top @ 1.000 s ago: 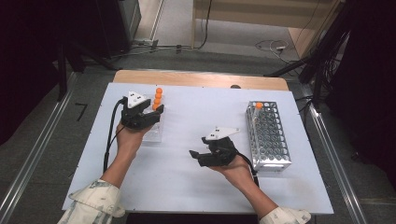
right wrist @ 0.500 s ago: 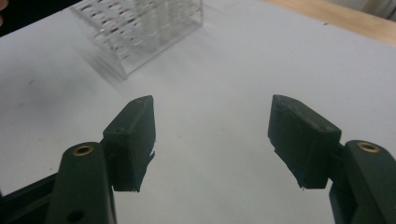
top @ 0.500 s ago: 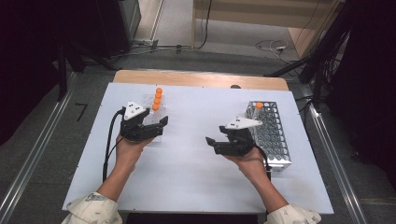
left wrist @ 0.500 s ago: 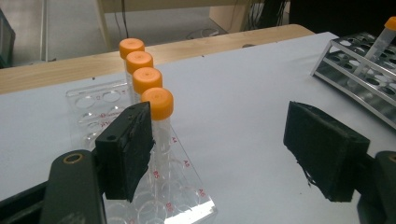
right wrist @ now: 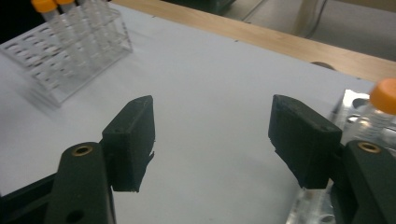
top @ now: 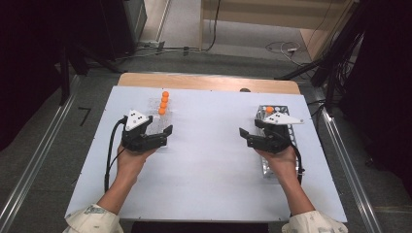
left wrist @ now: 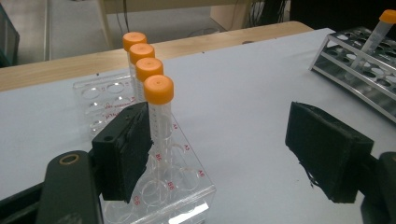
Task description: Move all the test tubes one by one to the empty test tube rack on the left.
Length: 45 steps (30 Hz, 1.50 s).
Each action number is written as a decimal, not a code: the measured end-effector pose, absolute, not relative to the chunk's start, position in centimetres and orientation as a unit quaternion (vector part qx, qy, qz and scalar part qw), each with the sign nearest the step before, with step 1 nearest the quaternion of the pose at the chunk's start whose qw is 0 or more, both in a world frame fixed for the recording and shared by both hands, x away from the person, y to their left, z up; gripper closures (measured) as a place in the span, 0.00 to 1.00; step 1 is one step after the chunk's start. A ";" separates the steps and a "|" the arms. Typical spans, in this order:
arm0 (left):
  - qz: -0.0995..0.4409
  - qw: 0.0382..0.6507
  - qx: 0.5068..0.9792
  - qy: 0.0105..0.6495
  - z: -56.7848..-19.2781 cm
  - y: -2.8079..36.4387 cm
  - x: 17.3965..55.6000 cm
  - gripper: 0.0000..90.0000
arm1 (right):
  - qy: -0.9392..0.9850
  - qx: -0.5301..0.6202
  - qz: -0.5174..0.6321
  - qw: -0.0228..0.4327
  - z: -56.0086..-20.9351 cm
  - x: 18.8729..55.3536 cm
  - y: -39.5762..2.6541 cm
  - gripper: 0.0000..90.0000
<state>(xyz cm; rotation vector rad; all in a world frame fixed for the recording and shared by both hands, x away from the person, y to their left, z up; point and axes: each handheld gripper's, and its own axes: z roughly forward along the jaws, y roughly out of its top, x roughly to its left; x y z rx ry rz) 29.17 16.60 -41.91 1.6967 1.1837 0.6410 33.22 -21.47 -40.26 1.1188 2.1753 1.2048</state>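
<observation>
High view: one orange-capped tube [top: 269, 110] stands in the metal rack [top: 272, 167] at right; three remain in the clear rack [top: 163, 127] at left. Left claw [top: 165, 135] and right claw [top: 245, 137] are both spread, empty.

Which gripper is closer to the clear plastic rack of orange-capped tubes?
Left. The left gripper sits right beside the clear plastic rack; the right gripper is across the table by the metal rack.
</observation>
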 end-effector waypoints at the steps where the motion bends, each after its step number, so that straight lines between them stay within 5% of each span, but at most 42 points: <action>1: 0.261 0.470 0.691 0.483 -42.0 16.6 29.2 0.26 | 0.778 0.406 0.431 0.212 -40.3 33.4 -21.8 0.33; 21: 0.241 0.479 0.692 0.484 -42.2 16.2 29.4 0.26 | 0.729 0.495 0.401 0.252 -42.0 37.1 -26.6 0.35; 27: 0.239 0.479 0.693 0.483 -42.3 16.2 29.4 0.26 | 0.736 0.501 0.380 0.248 -42.4 38.2 -26.2 0.25; 33: 0.237 0.477 0.695 0.482 -42.3 16.1 29.5 0.26 | 0.742 0.512 0.360 0.241 -42.7 39.5 -25.9 0.25; 45: 0.236 0.481 0.694 0.480 -42.2 16.0 29.4 0.26 | 0.755 0.515 0.325 0.244 -42.8 41.0 -25.0 0.59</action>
